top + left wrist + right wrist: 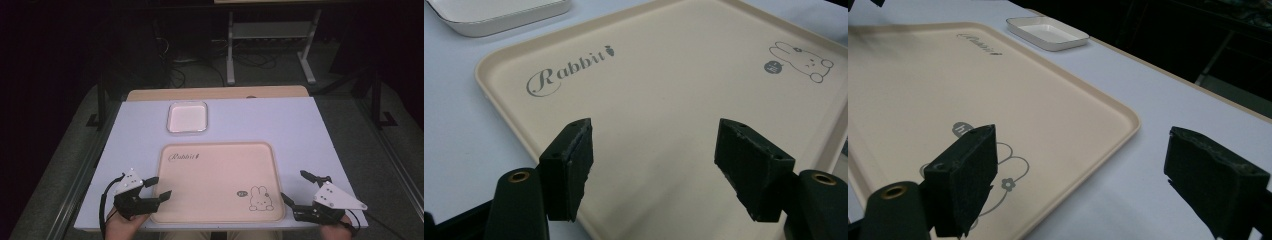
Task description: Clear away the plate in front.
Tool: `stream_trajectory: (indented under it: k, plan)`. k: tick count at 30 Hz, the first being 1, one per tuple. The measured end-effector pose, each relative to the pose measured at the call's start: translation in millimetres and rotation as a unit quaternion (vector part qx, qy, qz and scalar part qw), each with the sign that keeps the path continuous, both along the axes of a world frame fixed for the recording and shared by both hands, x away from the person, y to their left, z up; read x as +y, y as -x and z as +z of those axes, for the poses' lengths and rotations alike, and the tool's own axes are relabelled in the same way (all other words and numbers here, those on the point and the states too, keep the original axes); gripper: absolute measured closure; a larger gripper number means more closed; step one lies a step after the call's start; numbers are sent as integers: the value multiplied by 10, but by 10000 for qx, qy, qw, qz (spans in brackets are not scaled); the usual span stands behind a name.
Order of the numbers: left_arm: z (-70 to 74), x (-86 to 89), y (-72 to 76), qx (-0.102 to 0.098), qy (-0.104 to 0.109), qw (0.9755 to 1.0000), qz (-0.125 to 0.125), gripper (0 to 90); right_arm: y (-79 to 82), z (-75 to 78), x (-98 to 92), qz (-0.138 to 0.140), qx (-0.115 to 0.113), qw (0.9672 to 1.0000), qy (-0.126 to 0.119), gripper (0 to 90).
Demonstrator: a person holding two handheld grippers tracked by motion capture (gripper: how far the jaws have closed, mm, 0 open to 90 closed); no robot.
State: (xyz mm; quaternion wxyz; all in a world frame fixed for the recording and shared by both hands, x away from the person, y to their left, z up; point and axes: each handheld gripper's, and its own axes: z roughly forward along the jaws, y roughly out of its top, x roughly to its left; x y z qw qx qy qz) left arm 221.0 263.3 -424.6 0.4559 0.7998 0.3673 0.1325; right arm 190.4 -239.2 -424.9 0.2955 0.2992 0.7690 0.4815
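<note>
We are looking at one beige tray [215,170], smooth, rounded-cornered, printed "Rabbit" with a bunny drawing, lying between our two grippers. The left gripper [156,189] is hovering over its near-left corner, jaws wide apart and empty; the right gripper [296,186] is straddling its right rim, likewise gaping. Beyond the tray, one white square dish [187,117] is sitting. The high view is adding the floor.

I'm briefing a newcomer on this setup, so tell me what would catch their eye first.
The big beige tray with a rabbit drawing in its near right corner lies at the front middle of the pale table. Open black tongs flank it: the left tongs over its near left corner, the right tongs astride its right edge. Behind the tray sits a small white square dish.
</note>
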Motion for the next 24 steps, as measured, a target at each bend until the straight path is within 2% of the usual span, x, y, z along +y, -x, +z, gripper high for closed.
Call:
stream_trajectory:
  k: [24]
  plan:
    - [-9, -18, -51, -121, 7, 9999, 17, 269, 4, 1, 2, 47, 3, 10000, 13, 129]
